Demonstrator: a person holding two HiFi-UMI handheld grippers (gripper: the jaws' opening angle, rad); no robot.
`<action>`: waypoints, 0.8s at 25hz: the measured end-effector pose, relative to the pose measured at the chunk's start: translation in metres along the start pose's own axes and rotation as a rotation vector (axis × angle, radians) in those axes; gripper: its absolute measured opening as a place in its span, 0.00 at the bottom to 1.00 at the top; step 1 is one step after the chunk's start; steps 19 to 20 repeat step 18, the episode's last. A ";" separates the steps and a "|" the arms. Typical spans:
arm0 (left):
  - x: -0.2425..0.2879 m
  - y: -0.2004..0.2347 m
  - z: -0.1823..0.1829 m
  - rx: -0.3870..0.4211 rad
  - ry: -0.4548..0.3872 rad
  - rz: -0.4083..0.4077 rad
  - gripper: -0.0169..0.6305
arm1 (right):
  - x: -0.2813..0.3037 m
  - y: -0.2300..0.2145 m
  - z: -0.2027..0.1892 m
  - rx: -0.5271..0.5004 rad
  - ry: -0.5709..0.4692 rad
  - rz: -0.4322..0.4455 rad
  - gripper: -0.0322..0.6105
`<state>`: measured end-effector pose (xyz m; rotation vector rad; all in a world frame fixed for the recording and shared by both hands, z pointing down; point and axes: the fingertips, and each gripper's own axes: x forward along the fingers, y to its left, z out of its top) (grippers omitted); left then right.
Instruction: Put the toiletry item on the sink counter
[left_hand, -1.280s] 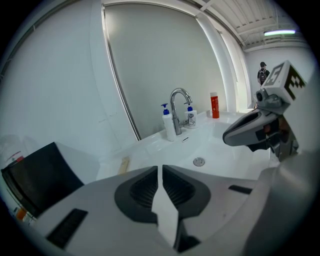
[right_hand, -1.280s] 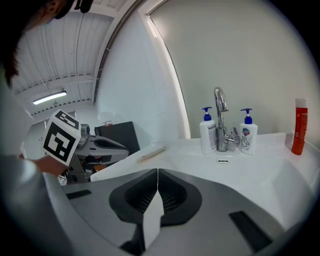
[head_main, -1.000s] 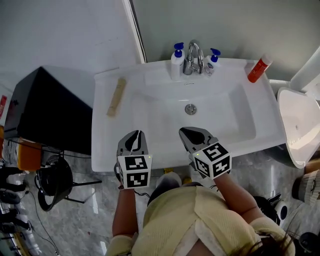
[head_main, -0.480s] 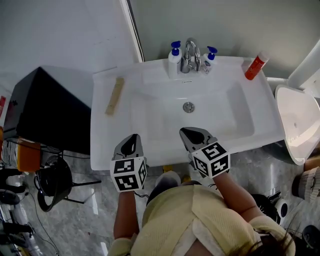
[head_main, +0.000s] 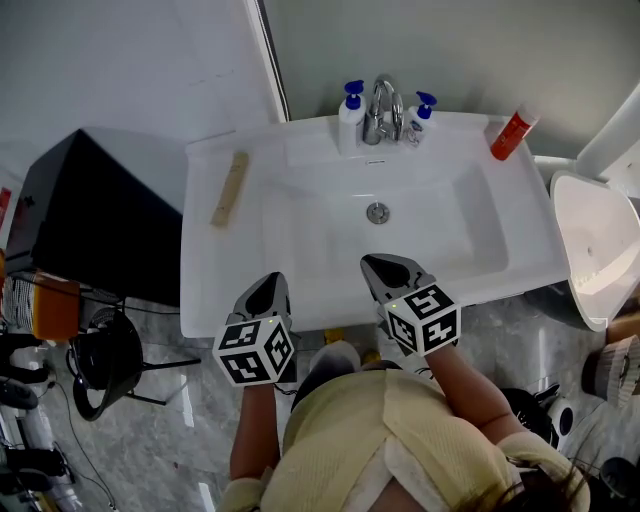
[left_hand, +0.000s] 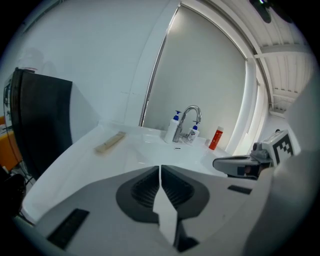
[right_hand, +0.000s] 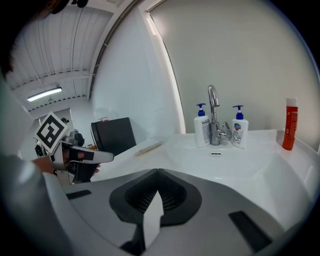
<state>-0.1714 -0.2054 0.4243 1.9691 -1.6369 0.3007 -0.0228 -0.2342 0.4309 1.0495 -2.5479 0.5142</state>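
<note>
Ahead of left tongs and right tongs, both closed, empty: wooden stick on desk; open before reaching.

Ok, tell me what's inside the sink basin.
Only the drain shows in the sink basin; no item lies there. The right gripper covers a bit of its front edge.

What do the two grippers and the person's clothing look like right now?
The left gripper and right gripper are both grey, with tapered jaws lined by dark ribbed pads. Each carries a white cube printed with black square markers. The person wears a pale yellow ribbed top.
</note>
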 end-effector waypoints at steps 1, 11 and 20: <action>0.000 0.001 0.000 0.000 0.000 0.001 0.10 | 0.000 0.000 0.000 0.001 0.000 -0.001 0.09; -0.002 0.003 -0.001 0.000 0.005 0.006 0.10 | 0.006 0.003 0.002 0.004 -0.001 0.010 0.09; -0.003 0.005 0.000 -0.005 0.007 0.006 0.10 | 0.007 0.004 0.004 0.004 0.000 0.015 0.09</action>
